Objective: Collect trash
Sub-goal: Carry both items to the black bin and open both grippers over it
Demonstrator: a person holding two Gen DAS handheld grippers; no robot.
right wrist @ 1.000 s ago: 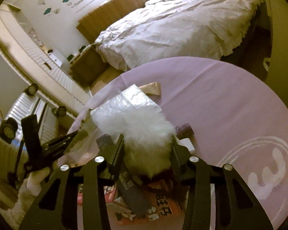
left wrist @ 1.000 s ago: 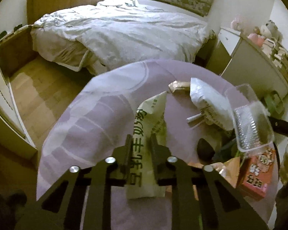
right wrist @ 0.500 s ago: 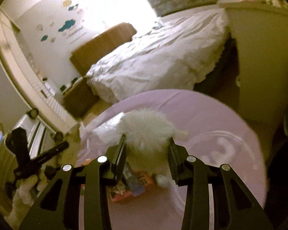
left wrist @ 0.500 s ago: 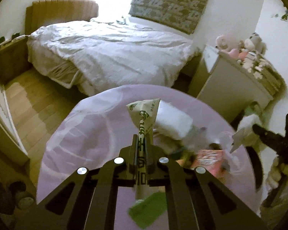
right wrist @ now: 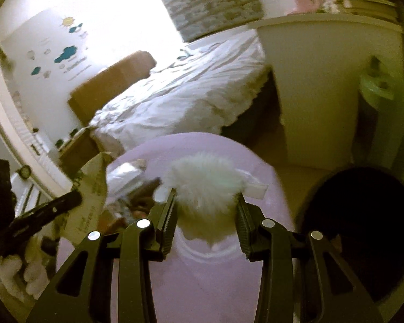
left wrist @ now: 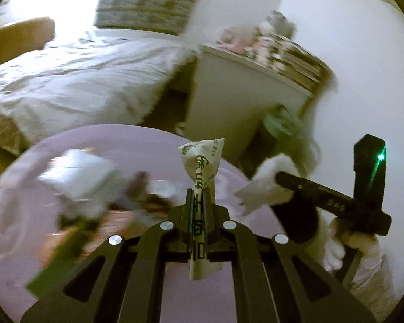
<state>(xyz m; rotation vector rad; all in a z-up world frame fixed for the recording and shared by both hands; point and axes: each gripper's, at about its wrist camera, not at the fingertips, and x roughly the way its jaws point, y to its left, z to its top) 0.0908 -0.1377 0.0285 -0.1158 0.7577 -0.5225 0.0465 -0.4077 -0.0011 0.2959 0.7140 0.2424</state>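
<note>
Left claw (left wrist: pixel 199 204) pinched tight on a cream wrapper with green print (left wrist: pixel 202 161); the wrapper sticks up past the fingertips, lifted above the purple surface (left wrist: pixel 153 145). Right claw (right wrist: pixel 206 202) clamped part-wide on a fluffy white wad (right wrist: pixel 204 188), also off the surface. Dark round bin (right wrist: pixel 358 231) at lower right, seen in the right view only; contents too dark to tell. The left view alone shows blurred litter (left wrist: pixel 78 177) lying on the surface.

Left hand-held gripper (left wrist: pixel 199 202) clamped milk-powder packet (left wrist: pixel 202 161), lifted off table (left wrist: pixel 148 148), right w/ fluffy wad (right wrist: pixel 204 185) prob. raised too
</note>
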